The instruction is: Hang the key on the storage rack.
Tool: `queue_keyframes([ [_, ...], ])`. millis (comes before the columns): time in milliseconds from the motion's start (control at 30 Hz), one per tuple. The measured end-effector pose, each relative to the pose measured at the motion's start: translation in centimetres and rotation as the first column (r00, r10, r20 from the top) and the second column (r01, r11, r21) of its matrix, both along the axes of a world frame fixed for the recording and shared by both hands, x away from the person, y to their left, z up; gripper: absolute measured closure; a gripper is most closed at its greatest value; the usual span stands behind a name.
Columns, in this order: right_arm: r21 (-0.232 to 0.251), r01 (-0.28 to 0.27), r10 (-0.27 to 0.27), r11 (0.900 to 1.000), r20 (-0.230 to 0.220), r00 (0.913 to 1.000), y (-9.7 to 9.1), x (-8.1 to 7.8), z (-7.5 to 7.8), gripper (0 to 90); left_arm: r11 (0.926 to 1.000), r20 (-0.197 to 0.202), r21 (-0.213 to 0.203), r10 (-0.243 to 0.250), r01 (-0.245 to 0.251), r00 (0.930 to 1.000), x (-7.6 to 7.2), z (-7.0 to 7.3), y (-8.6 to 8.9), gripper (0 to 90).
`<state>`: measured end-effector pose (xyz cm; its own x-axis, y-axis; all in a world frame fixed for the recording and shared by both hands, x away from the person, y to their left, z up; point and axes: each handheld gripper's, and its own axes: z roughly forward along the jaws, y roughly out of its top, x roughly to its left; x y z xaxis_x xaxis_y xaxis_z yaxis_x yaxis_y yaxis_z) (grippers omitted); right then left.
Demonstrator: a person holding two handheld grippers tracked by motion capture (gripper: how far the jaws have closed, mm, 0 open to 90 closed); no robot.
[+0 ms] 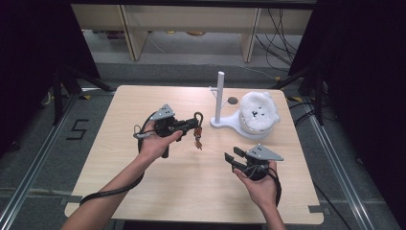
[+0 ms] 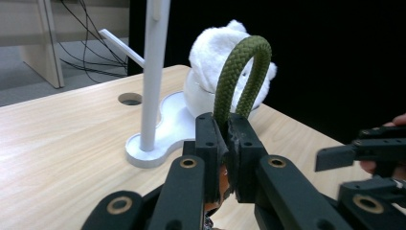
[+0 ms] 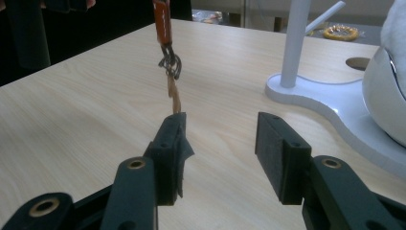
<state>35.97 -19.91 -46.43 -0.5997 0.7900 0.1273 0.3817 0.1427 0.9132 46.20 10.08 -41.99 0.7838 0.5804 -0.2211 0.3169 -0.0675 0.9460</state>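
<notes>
At a pale wooden table (image 1: 143, 182), my left gripper (image 1: 195, 125) pinches a keychain by its olive-green rope loop (image 2: 242, 76), jaws pressed tight on the cord just below the arch. In the left gripper view the loop stands upright above my jaws. An orange tag (image 3: 162, 21) hangs below the pinch, then a cluster of dark metal rings (image 3: 170, 64) and a slim tan piece (image 3: 174, 98) dangling toward the tabletop; whether its tip touches the wood I cannot tell. In the high view the keychain (image 1: 197, 139) hangs over the middle of the table, left of the stand.

My right gripper (image 1: 232, 159) hovers nearer the front edge, held in my right hand (image 1: 261, 184). Its jaws are spread wide with nothing between them, and they point toward the hanging keychain, which sits just beyond the left jaw in the right gripper view. My left hand (image 1: 158, 141) grips the other tool, its cable trailing back along my forearm.

Behind, a white stand (image 1: 225, 122) with an upright post (image 1: 220, 96) and a short side peg rests on the table. A fluffy white plush toy (image 1: 258, 112) sits on the stand's far right end. A small round hole (image 1: 232, 100) in the tabletop lies just beyond the post.
</notes>
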Motion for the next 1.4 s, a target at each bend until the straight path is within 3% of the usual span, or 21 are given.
queue_keyframes([
  [133,-0.003,0.024,-0.024,0.9997,-0.021,0.9995,-0.3,-0.4,-0.3,54.0,1.0000,0.011,0.006,0.006,-0.006,0.9999,0.6,0.1,0.0,83.9],
  [200,0.022,0.024,-0.023,0.9995,-0.036,0.9991,-0.4,-0.6,-0.8,53.8,0.9999,0.013,0.009,0.009,-0.009,0.9999,1.0,0.1,-0.1,83.8],
  [267,0.001,0.021,-0.020,0.9998,-0.030,0.9993,-0.7,-0.6,-0.9,53.7,0.9999,0.013,0.009,0.013,-0.013,0.9998,1.3,0.3,-0.2,83.9],
  [300,0.021,0.047,-0.045,0.9987,-0.067,0.9967,-0.5,-1.0,-0.9,53.4,0.9999,0.016,0.007,0.014,-0.014,0.9998,1.7,0.4,-0.4,83.9],
  [400,-0.002,0.035,-0.035,0.9994,-0.033,0.9989,-0.8,-0.8,-1.1,53.4,0.9998,0.017,0.010,0.017,-0.018,0.9997,1.9,0.5,-0.5,83.8],
  [533,-0.009,0.029,-0.029,0.9995,-0.019,0.9994,-1.0,-0.7,-1.3,53.3,0.9998,0.018,0.013,0.016,-0.017,0.9997,2.5,0.7,-0.9,83.8],
  [767,0.031,0.038,-0.037,0.9988,-0.032,0.9988,-0.7,-0.7,-1.6,53.1,0.9996,0.021,0.017,0.023,-0.023,0.9995,3.4,0.9,-1.1,83.8],
  [867,-0.012,0.031,-0.031,0.9995,-0.011,0.9995,-1.1,-0.6,-1.6,53.1,0.9994,0.023,0.024,0.024,-0.025,0.9994,3.8,1.0,-1.2,83.8],
  [933,-0.007,0.034,-0.034,0.9994,-0.018,0.9993,-1.0,-0.7,-1.6,53.1,0.9993,0.024,0.025,0.028,-0.028,0.9993,4.0,1.1,-1.3,83.8],
  [967,0.016,0.044,-0.043,0.9989,-0.055,0.9976,-0.8,-0.9,-1.6,53.2,0.9992,0.024,0.027,0.028,-0.029,0.9993,4.1,1.2,-1.3,83.8],
  [1100,0.019,0.037,-0.036,0.9991,-0.025,0.9990,-0.9,-0.7,-1.7,53.1,0.9989,0.029,0.035,0.028,-0.029,0.9992,4.6,1.5,-1.6,83.8],
  [1133,0.042,0.044,-0.042,0.9982,-0.045,0.9981,-0.8,-0.8,-1.7,53.2,0.9989,0.028,0.035,0.030,-0.031,0.9992,4.7,1.5,-1.7,83.9],
  [1167,0.034,0.048,-0.045,0.9983,-0.063,0.9970,-0.8,-0.9,-1.6,53.1,0.9987,0.029,0.039,0.031,-0.032,0.9991,5.0,1.6,-1.8,83.9],
  [1233,0.010,0.035,-0.034,0.9993,-0.041,0.9986,-1.1,-0.7,-1.6,53.1,0.9988,0.027,0.036,0.033,-0.034,0.9991,5.1,1.7,-1.9,83.9],
  [1267,0.025,0.035,-0.034,0.9991,-0.039,0.9987,-0.9,-0.7,-1.8,53.1,0.9986,0.027,0.038,0.034,-0.035,0.9990,5.3,1.7,-2.0,83.8],
  [1300,0.010,0.023,-0.023,0.9997,-0.012,0.9997,-1.1,-0.4,-1.8,53.1,0.9984,0.027,0.042,0.035,-0.037,0.9990,5.4,1.8,-2.1,83.9],
  [1333,0.037,0.035,-0.033,0.9987,-0.058,0.9978,-0.9,-0.7,-1.8,53.1,0.9986,0.025,0.040,0.035,-0.036,0.9991,5.6,1.8,-2.2,83.9],
  [1400,0.038,0.035,-0.033,0.9986,-0.059,0.9977,-0.9,-0.7,-1.8,53.1,0.9984,0.026,0.043,0.037,-0.038,0.9990,5.9,1.9,-2.3,83.9],
])
